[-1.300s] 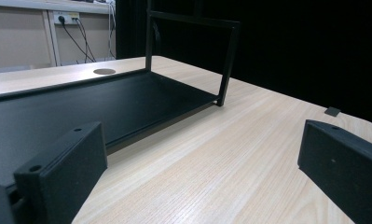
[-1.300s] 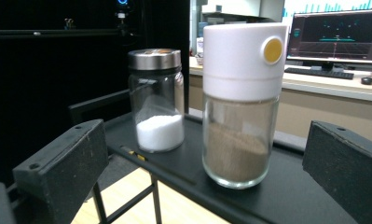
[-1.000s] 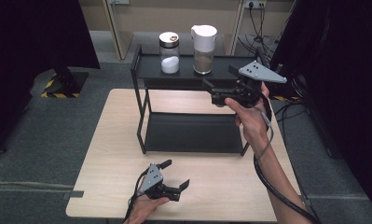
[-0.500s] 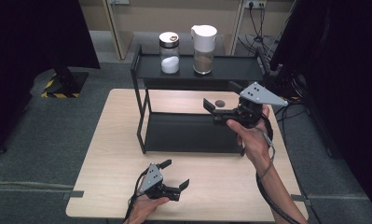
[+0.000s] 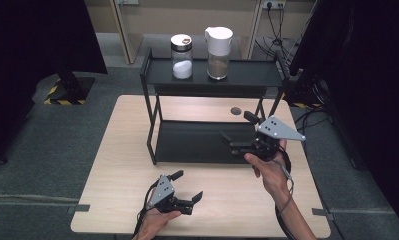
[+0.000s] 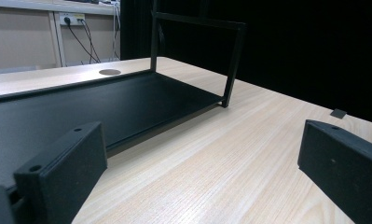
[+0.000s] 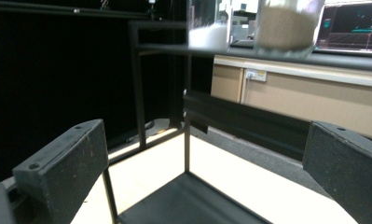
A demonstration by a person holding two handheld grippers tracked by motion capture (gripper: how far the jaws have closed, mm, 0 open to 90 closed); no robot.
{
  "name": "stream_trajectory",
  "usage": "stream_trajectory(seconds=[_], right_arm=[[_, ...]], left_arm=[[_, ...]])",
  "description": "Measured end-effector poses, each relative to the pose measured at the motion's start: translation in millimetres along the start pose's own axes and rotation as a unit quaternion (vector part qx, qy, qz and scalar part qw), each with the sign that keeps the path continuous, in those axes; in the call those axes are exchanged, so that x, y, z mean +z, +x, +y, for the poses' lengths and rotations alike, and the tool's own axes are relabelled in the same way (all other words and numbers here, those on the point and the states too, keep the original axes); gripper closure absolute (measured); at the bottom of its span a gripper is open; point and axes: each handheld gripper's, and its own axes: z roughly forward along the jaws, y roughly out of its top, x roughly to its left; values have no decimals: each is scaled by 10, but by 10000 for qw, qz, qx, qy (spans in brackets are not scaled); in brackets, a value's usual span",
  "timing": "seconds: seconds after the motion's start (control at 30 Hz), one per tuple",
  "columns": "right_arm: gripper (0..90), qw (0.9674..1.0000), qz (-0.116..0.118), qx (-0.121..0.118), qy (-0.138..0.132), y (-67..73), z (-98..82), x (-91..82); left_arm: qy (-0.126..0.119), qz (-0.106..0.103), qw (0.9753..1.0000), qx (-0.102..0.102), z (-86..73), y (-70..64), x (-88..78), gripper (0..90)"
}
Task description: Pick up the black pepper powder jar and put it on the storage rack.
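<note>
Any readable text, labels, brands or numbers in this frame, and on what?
None can be read.
Screen, behind the shelf in the right gripper view: lit lines, too blurred to read.
Jar and jug on the shelf: no label visible.
Yellow-black stripes on the floor: a marking, no words.

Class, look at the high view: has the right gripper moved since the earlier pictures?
Yes. The right gripper has come down and toward the person, from beside the rack's top shelf to over its lower shelf.
</note>
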Motion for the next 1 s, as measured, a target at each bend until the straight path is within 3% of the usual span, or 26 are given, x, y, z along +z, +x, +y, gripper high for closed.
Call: stream_trajectory(seconds=[0.17,0.47,0.87,1.0], right_arm=[[4,9999,27,-9,97,45,-242,-82],[4,9995,73,225,229,110,-661,-193],[4,9992,44,295,264,193,-1076,-256],[4,9993,49,216,306,229,-1154,-277]], left_arm=[[7,8,10000,0,-1,3,2,5],[10,48,10000,-25,-10,8,5,5],[-14,96,10000,-17,-7,15,-4,5],[-17,100,9999,-14,-6,15,-5,5]])
